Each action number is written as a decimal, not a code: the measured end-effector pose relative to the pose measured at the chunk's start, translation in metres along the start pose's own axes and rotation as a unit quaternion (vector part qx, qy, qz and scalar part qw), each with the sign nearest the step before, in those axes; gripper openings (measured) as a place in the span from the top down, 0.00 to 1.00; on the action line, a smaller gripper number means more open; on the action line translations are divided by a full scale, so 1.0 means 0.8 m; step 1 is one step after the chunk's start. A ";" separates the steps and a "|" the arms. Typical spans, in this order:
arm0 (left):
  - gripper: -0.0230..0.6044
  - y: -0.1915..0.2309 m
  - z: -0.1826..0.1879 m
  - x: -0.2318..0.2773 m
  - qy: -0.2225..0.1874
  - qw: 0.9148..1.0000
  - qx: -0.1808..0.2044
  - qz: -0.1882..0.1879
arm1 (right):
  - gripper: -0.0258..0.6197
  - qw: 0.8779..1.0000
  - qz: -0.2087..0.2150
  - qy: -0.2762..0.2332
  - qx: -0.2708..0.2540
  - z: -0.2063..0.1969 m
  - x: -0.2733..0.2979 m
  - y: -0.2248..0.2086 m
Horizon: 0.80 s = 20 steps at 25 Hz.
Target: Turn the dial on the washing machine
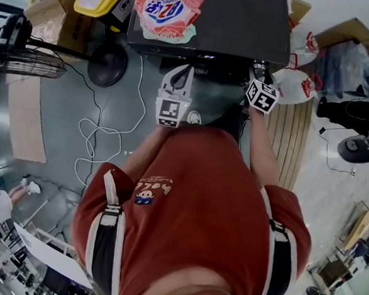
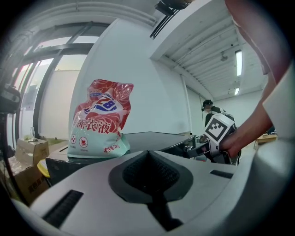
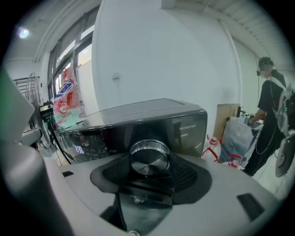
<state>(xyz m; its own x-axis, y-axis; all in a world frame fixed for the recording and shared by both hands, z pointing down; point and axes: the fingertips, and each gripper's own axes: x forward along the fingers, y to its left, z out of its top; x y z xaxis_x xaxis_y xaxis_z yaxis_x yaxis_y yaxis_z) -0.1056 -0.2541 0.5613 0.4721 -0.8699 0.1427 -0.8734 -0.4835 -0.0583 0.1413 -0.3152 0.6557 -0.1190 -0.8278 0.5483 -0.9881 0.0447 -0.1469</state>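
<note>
The right tool (image 3: 148,162) clamps the dial (image 3: 148,154) beside print (image 3: 188,125), perhaps "MH100"; left tool (image 2: 148,157) closed.

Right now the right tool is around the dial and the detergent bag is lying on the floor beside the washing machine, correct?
Not quite. The detergent bag is not on the floor; it stands on top of the washing machine, as the head view shows. The right tool is indeed around the dial.
</note>
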 end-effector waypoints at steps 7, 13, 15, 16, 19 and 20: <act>0.95 0.019 0.015 -0.012 0.004 1.000 -0.007 0.005 | 0.50 1.000 -0.006 0.004 -0.023 -0.005 -0.020 0.006; 0.95 0.027 0.025 -0.011 0.006 1.000 -0.018 0.010 | 0.50 1.000 -0.001 -0.017 -0.024 0.006 -0.048 0.020; 0.95 0.026 0.032 -0.015 0.012 1.000 -0.021 0.012 | 0.50 0.999 0.007 -0.027 -0.031 0.015 -0.063 0.028; 0.95 0.027 0.037 -0.019 0.016 0.999 -0.025 0.016 | 0.50 0.999 0.011 -0.034 -0.034 0.021 -0.071 0.032; 0.95 0.040 0.065 -0.022 0.018 0.998 -0.049 0.035 | 0.50 0.997 0.015 -0.064 -0.036 0.054 -0.093 0.040; 0.95 0.046 0.077 -0.022 0.014 0.998 -0.053 0.041 | 0.50 0.996 0.016 -0.075 -0.037 0.067 -0.098 0.043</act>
<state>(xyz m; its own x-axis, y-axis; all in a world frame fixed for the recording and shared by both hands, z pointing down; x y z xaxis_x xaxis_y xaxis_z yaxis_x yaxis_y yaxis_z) -0.1384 -0.2628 0.4958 0.3959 -0.9027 0.1685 -0.9176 -0.3960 0.0344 0.1222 -0.2786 0.5634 -0.1392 -0.8996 0.4140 -0.9893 0.1082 -0.0976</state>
